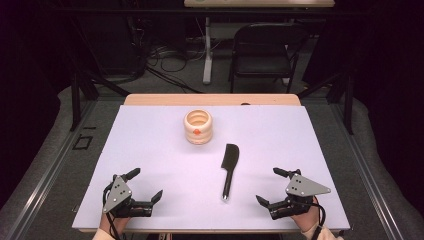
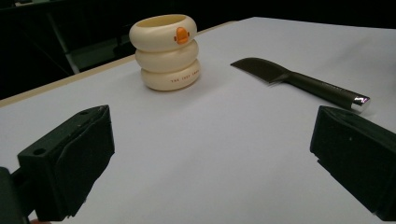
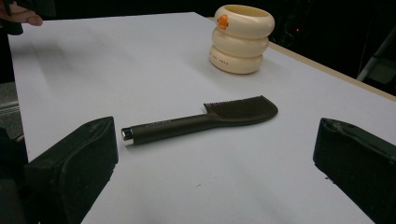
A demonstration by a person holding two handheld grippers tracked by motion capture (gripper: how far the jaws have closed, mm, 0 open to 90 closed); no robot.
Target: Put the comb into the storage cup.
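Observation:
A cream ribbed cup [image 1: 197, 126] [image 2: 165, 51] [image 3: 241, 38] with a small orange duck mark stands upright near the table's far middle. A black comb [image 1: 229, 169] [image 2: 299, 82] [image 3: 203, 121] lies flat in front of it, teeth end toward the cup and handle toward the near edge. My left gripper [image 1: 146, 185] [image 2: 210, 154] rests open at the near left, empty, facing the cup. At the near right my right gripper [image 1: 274, 186] [image 3: 215, 163] is open and empty, with the comb just ahead of its jaws.
A white sheet [image 1: 150, 145] covers the wooden table [image 1: 210, 99]. Behind the table stand a black folding chair [image 1: 264, 50] and a white desk leg [image 1: 207, 50], with cables on the floor. Metal rails run along both sides.

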